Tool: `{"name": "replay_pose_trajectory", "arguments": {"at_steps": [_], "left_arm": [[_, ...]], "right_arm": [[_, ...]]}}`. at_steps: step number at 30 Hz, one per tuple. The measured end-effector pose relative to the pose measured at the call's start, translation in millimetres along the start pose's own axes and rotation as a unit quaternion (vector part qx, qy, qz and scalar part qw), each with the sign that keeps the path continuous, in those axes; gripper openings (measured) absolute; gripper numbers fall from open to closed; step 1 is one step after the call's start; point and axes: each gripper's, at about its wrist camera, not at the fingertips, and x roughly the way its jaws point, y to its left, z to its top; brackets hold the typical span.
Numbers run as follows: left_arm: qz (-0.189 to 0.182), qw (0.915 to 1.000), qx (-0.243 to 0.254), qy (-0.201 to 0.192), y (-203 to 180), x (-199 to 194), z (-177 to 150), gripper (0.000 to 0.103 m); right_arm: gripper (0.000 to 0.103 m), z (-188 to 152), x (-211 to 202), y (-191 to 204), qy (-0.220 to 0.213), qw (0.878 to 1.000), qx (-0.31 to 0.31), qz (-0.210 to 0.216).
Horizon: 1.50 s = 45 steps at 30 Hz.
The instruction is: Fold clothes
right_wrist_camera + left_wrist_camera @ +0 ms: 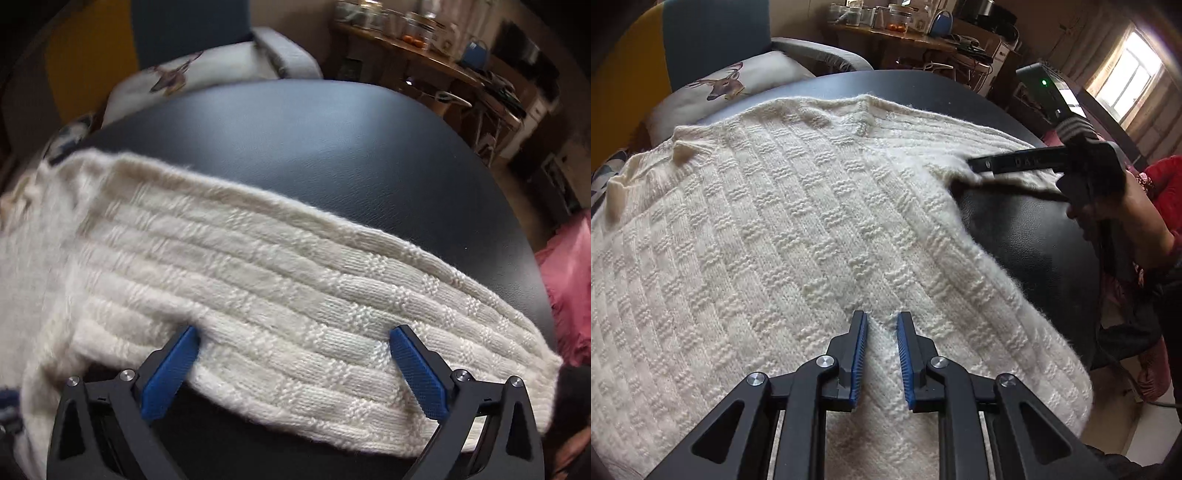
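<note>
A cream, chunky basket-weave knit sweater [768, 229] is lying spread flat on a dark, round leather-textured table [332, 147], its body covering the near and left part, its collar [683, 147] pointing to the left edge. Its long sleeve [314, 314] is stretching out to the right, running across the table toward the right rim, with bare tabletop lying open beyond it and in front of it. The left gripper [882, 325] is pinching a raised ridge of knit at the hem, its blue pads narrow. The right gripper [293, 339] is spread wide over the sleeve's near edge, gripping nothing. A deer-print cushion [727, 85] is sitting on the chair behind
</note>
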Motion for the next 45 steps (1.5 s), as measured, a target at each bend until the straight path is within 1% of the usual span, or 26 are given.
{"name": "replay_pose_trajectory", "arguments": {"at_steps": [4, 6, 7, 9, 10, 11, 13, 14, 15, 18, 20, 22, 23, 25, 27, 28, 31, 33, 36, 37, 39, 40, 42, 43, 44, 45], "left_arm": [[0.015, 0.9997, 0.017, 0.002, -5.1, 3.6, -0.6, 0.016], [0.020, 0.9996, 0.018, 0.004, -6.9, 4.1, -0.4, 0.016], [0.019, 0.9997, 0.015, 0.004, -6.5, 4.0, -0.9, 0.016], [0.019, 0.9998, 0.010, 0.003, -5.6, 3.8, -1.7, 0.016], [0.018, 0.9998, 0.006, 0.002, -5.1, 3.3, -2.1, 0.016], [0.016, 0.9999, -0.004, -0.002, -4.3, 0.9, -2.0, 0.016], [0.007, 0.9998, -0.004, -0.017, -6.4, -6.3, -1.7, 0.016], [0.004, 0.9997, 0.000, -0.025, -8.2, -10.2, -1.4, 0.016], [0.008, 0.9996, 0.004, -0.028, -9.9, -13.0, -0.7, 0.016], [0.008, 0.9993, 0.014, -0.034, -12.0, -23.2, 4.1, 0.016], [-0.008, 0.9991, 0.021, -0.037, -14.1, -33.6, 13.8, 0.016], [-0.031, 0.9981, 0.038, -0.038, -21.1, -42.4, 29.5, 0.016], [-0.036, 0.9972, 0.054, -0.038, -27.0, -44.0, 37.3, 0.016], [-0.039, 0.9948, 0.088, -0.033, -44.3, -46.7, 60.2, 0.019], [-0.018, 0.9902, 0.137, -0.021, -67.6, -49.3, 80.4, 0.019], [-0.001, 0.9858, 0.168, -0.009, -79.8, -39.9, 90.2, 0.019], [0.035, 0.9715, 0.231, 0.043, -101.9, -5.3, 105.4, 0.019], [0.074, 0.9560, 0.270, 0.088, -111.5, 26.4, 113.3, 0.019], [0.106, 0.9396, 0.291, 0.145, -108.9, 68.6, 112.2, 0.019], [0.104, 0.9387, 0.290, 0.155, -107.6, 75.5, 112.3, 0.019], [0.087, 0.9448, 0.271, 0.162, -104.2, 81.2, 115.6, 0.019], [0.076, 0.9500, 0.254, 0.165, -101.8, 81.5, 118.2, 0.019], [0.031, 0.9626, 0.219, 0.156, -96.5, 79.1, 122.2, 0.016], [0.001, 0.9686, 0.199, 0.148, -93.0, 77.5, 123.8, 0.008], [-0.040, 0.9758, 0.162, 0.140, -85.4, 77.4, 126.0, 0.008], [-0.068, 0.9804, 0.124, 0.138, -76.5, 80.5, 127.5, 0.008]], "right_arm": [[0.103, 9.6, 3.8, -11.0, -0.020, 1.000, 0.016, 0.001], [0.102, 6.4, -4.3, -12.2, -0.033, 0.999, 0.023, 0.019], [0.099, 2.9, -11.7, -10.0, -0.044, 0.998, 0.027, 0.047], [0.098, -6.4, -27.5, -0.9, -0.051, 0.989, 0.028, 0.138], [0.098, -15.0, -35.6, 3.9, -0.047, 0.980, 0.025, 0.194], [0.098, -25.4, -42.5, 8.5, -0.031, 0.965, 0.018, 0.259], [0.098, -49.2, -50.8, 20.9, 0.018, 0.927, 0.004, 0.376], [0.098, -62.5, -53.4, 27.2, 0.046, 0.902, -0.002, 0.429], [0.098, -76.2, -55.8, 32.3, 0.064, 0.890, -0.012, 0.451], [0.098, -111.9, -55.6, 40.3, 0.108, 0.885, -0.028, 0.451], [0.099, -128.5, -60.0, 42.7, 0.107, 0.878, -0.037, 0.465], [0.101, -135.6, -58.9, 48.3, 0.124, 0.853, -0.029, 0.507], [0.102, -139.8, -58.4, 55.2, 0.126, 0.845, -0.032, 0.519], [0.103, -146.0, -58.7, 72.0, 0.117, 0.839, -0.037, 0.530], [0.103, -144.8, -61.5, 78.9, 0.093, 0.834, -0.023, 0.544], [0.103, -143.6, -63.2, 81.1, 0.077, 0.832, -0.015, 0.549], [0.103, -141.8, -70.9, 83.6, 0.027, 0.826, 0.006, 0.564], [0.103, -144.3, -80.9, 80.7, -0.004, 0.823, 0.006, 0.568], [0.103, -146.4, -93.3, 80.3, -0.037, 0.818, 0.002, 0.573], [0.103, -146.2, -95.6, 82.7, -0.041, 0.817, -0.001, 0.575], [0.103, -145.6, -100.2, 87.6, -0.049, 0.815, -0.008, 0.577], [0.103, -145.8, -101.7, 89.7, -0.048, 0.812, -0.009, 0.582], [0.103, -147.4, -105.4, 94.9, -0.045, 0.804, -0.021, 0.593], [0.103, -148.8, -107.4, 96.0, -0.044, 0.807, -0.029, 0.588], [0.103, -151.1, -109.0, 97.0, -0.041, 0.813, -0.030, 0.580], [0.103, -154.4, -108.8, 95.7, -0.035, 0.820, -0.030, 0.571]]}}
